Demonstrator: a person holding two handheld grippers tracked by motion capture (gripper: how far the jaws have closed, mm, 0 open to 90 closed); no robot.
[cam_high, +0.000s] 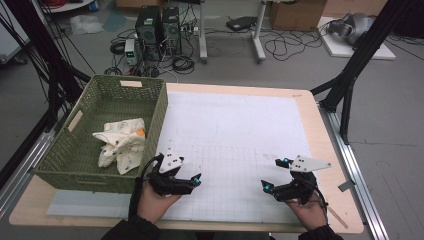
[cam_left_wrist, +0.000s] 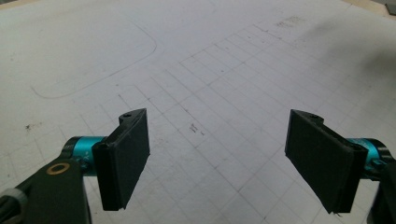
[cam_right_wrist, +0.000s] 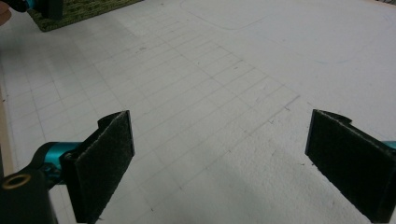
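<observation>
Nearest, left gripper (cam_high: 186, 181) and right gripper (cam_high: 274, 175) hovering low over the table (cam_high: 240, 135), both spread wide, pinching nothing. Farther back, patterned cloth (cam_high: 121, 142) crumpled inside the green basket (cam_high: 159, 107), up and leftward of the left gripper, its long axis slanting. Likely a reach for the left gripper, clearly nearer the basket

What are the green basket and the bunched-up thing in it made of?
The green basket looks woven, maybe from wicker or plastic strands; its walls show a tight criss-cross weave and a matte finish. The bunched-up thing looks like soft cream cloth with small prints, since it lies in folds.
</observation>
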